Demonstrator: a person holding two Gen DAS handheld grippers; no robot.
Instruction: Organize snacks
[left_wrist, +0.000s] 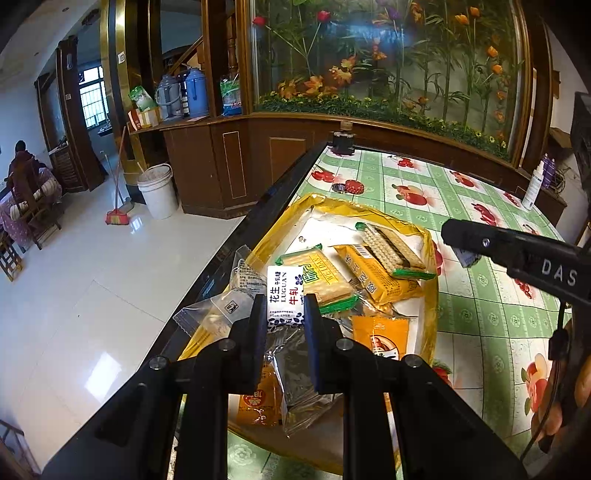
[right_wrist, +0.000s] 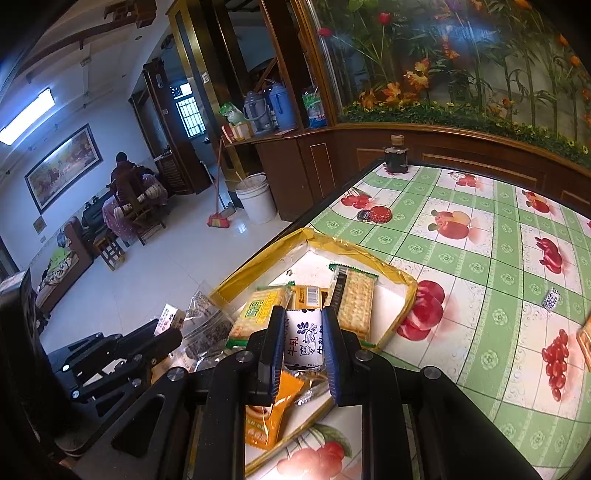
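Over the tray (left_wrist: 430, 295), your left gripper (left_wrist: 285, 308) and right gripper (right_wrist: 303, 341) each clamp a candy (left_wrist: 284, 297). Both candies are light and soft; hold the middle gently.

Left hand-held gripper (left_wrist: 285, 314): black frame, round silver screws, blue pads. Right hand-held gripper (right_wrist: 303, 341): same, white "DAS" lettering.

The table cloth (right_wrist: 491, 295) has green and white squares with red fruit pictures. The tray (left_wrist: 430, 295) has a shiny yellow rim and a white floor. One candy pack (left_wrist: 285, 297) is white with little dark blue flowers and red writing. The cracker pack (left_wrist: 319, 277) is yellow with green ends. A snack packet (right_wrist: 273, 410) is orange. The gripper pads (right_wrist: 328, 347) are dark blue.
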